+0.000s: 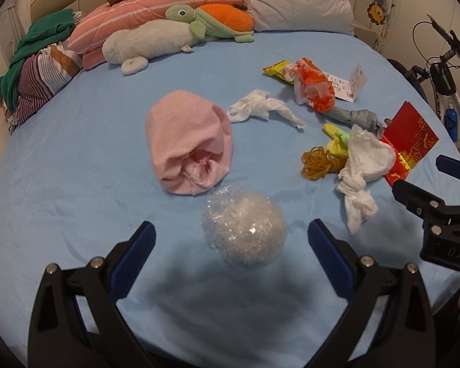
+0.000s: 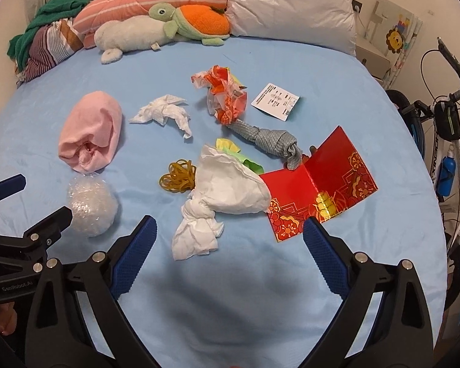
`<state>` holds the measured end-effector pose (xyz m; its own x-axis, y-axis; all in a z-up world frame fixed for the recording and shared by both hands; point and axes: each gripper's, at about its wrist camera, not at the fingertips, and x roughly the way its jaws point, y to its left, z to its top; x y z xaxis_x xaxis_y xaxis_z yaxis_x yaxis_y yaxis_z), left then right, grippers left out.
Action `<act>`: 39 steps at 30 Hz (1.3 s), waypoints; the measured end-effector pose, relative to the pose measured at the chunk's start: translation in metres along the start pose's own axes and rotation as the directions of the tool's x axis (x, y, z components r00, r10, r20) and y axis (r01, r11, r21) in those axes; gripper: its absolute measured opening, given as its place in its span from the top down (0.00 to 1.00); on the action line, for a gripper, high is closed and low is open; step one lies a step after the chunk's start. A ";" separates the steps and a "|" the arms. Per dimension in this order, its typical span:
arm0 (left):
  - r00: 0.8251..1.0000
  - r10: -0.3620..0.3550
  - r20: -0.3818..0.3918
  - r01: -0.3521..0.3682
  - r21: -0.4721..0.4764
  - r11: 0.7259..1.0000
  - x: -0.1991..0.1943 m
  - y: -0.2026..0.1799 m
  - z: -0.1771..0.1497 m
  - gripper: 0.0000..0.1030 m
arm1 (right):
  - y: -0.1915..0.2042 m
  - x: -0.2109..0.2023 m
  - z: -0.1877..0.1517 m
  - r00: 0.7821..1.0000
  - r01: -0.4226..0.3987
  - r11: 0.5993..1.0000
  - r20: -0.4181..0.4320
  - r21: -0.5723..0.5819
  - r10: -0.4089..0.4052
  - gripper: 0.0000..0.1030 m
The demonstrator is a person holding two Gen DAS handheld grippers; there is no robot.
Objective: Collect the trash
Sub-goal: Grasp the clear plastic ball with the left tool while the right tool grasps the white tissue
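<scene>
Trash lies on a blue bed sheet. A clear plastic-wrap ball sits just ahead of my open, empty left gripper; it also shows in the right wrist view. A knotted white tissue wad lies just ahead of my open, empty right gripper. Around it are rubber bands, a red envelope, a grey knotted cloth, an orange wrapper, a crumpled tissue and a receipt.
A rolled pink cloth lies behind the plastic ball. Plush toys, pillows and folded clothes line the head of the bed. A bicycle stands at the right bedside.
</scene>
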<state>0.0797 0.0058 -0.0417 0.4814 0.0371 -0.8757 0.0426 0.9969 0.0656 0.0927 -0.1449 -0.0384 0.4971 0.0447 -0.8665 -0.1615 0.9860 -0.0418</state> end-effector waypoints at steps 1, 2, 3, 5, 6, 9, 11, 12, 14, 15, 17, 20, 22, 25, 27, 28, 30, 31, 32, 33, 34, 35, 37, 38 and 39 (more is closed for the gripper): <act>1.000 0.000 -0.012 0.000 -0.003 1.000 0.007 0.001 0.001 0.03 | 0.000 0.007 0.002 1.000 0.001 1.000 -0.008 0.000 -0.001 0.10; 1.000 -0.004 -0.022 0.004 -0.009 1.000 0.013 0.002 0.002 0.03 | 0.001 0.013 0.003 1.000 -0.001 1.000 -0.014 0.001 0.001 0.10; 0.999 -0.014 -0.029 0.014 -0.016 1.000 0.019 0.003 0.003 0.03 | 0.001 0.019 0.003 1.000 -0.005 1.000 -0.021 0.002 0.005 0.10; 0.999 -0.021 -0.033 0.021 -0.019 1.000 0.028 0.003 0.006 0.03 | 0.002 0.034 0.005 0.999 -0.016 1.000 -0.049 0.006 0.016 0.10; 0.999 -0.016 -0.034 0.015 -0.016 1.000 0.033 0.002 0.006 0.03 | 0.003 0.041 0.005 0.998 -0.018 1.000 -0.062 0.003 0.018 0.11; 0.999 -0.003 -0.048 0.002 -0.005 1.000 0.046 -0.002 0.007 0.04 | 0.007 0.059 0.003 0.995 -0.028 1.000 -0.099 -0.013 0.026 0.21; 0.998 -0.010 -0.064 0.010 -0.001 1.000 0.054 -0.004 0.007 0.06 | 0.008 0.069 0.001 0.991 -0.044 0.999 -0.130 -0.014 0.042 0.33; 0.998 -0.017 -0.064 0.017 0.001 1.000 0.056 -0.005 0.007 0.08 | 0.010 0.075 -0.001 0.988 -0.053 0.998 -0.148 -0.020 0.050 0.37; 0.997 -0.021 -0.070 0.022 0.010 1.000 0.061 -0.007 0.007 0.37 | 0.011 0.081 -0.003 0.983 -0.076 0.997 -0.168 -0.032 0.070 0.52; 0.996 -0.036 -0.082 0.037 0.006 0.999 0.064 -0.007 0.007 0.40 | 0.011 0.083 -0.004 0.981 -0.097 0.995 -0.174 -0.031 0.090 0.56; 0.997 -0.047 -0.068 0.047 0.003 0.999 0.063 -0.007 0.007 0.47 | 0.015 0.083 -0.005 0.977 -0.130 0.991 -0.174 -0.038 0.121 0.70; 0.997 -0.054 -0.052 0.054 0.004 0.999 0.059 -0.007 0.007 0.53 | 0.021 0.076 -0.006 0.983 -0.124 0.989 -0.143 -0.077 0.112 0.72; 0.997 -0.059 -0.044 0.059 0.004 0.998 0.055 -0.007 0.007 0.56 | 0.023 0.070 -0.006 0.986 -0.123 0.989 -0.122 -0.087 0.112 0.72; 0.998 -0.063 -0.015 0.063 0.007 0.998 0.047 -0.007 0.008 0.57 | 0.026 0.059 -0.006 0.989 -0.125 0.988 -0.092 -0.089 0.117 0.72; 0.998 -0.059 0.011 0.059 0.011 0.998 0.039 -0.007 0.007 0.58 | 0.027 0.051 -0.007 0.990 -0.124 0.988 -0.072 -0.093 0.118 0.72; 0.998 -0.057 0.023 0.057 0.010 0.998 0.035 -0.007 0.007 0.58 | 0.028 0.046 -0.007 0.991 -0.125 0.988 -0.062 -0.094 0.119 0.72; 0.998 -0.058 0.040 0.058 0.004 0.998 0.026 -0.005 0.007 0.58 | 0.032 0.040 -0.004 0.991 -0.126 0.987 -0.049 -0.097 0.122 0.72; 0.997 -0.058 0.047 0.058 0.000 0.998 0.021 -0.004 0.006 0.58 | 0.034 0.037 -0.004 0.992 -0.125 0.987 -0.042 -0.099 0.121 0.72; 0.997 -0.056 0.055 0.056 -0.003 0.998 0.016 -0.002 0.005 0.58 | 0.036 0.032 -0.005 0.992 -0.123 0.987 -0.034 -0.102 0.120 0.72; 0.997 -0.051 0.066 0.052 -0.006 0.999 0.009 0.000 0.004 0.58 | 0.036 0.029 -0.003 0.993 -0.121 0.987 -0.027 -0.106 0.119 0.72; 0.996 -0.047 0.076 0.048 -0.010 0.999 0.003 0.002 0.003 0.58 | 0.038 0.024 -0.004 0.993 -0.119 0.986 -0.017 -0.115 0.118 0.72; 0.996 -0.045 0.083 0.046 -0.013 0.999 -0.003 0.005 0.002 0.58 | 0.041 0.017 -0.006 0.993 -0.118 0.985 -0.007 -0.123 0.118 0.72; 0.995 -0.040 0.096 0.041 -0.017 0.999 -0.016 0.010 0.000 0.58 | 0.044 0.006 -0.007 0.993 -0.116 0.983 0.010 -0.140 0.119 0.72; 0.994 -0.035 0.105 0.037 -0.018 0.999 -0.023 0.012 -0.002 0.58 | 0.048 -0.001 -0.008 0.993 -0.115 0.982 0.021 -0.149 0.119 0.72; 0.993 -0.028 0.113 0.031 -0.018 0.999 -0.031 0.015 -0.004 0.58 | 0.051 -0.008 -0.010 0.992 -0.113 0.981 0.032 -0.158 0.120 0.72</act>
<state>0.0617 0.0198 -0.0156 0.5759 0.0008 -0.8175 0.0413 0.9987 0.0301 0.0725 -0.0964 -0.0385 0.5011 0.1674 -0.8490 -0.3493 0.9368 -0.0214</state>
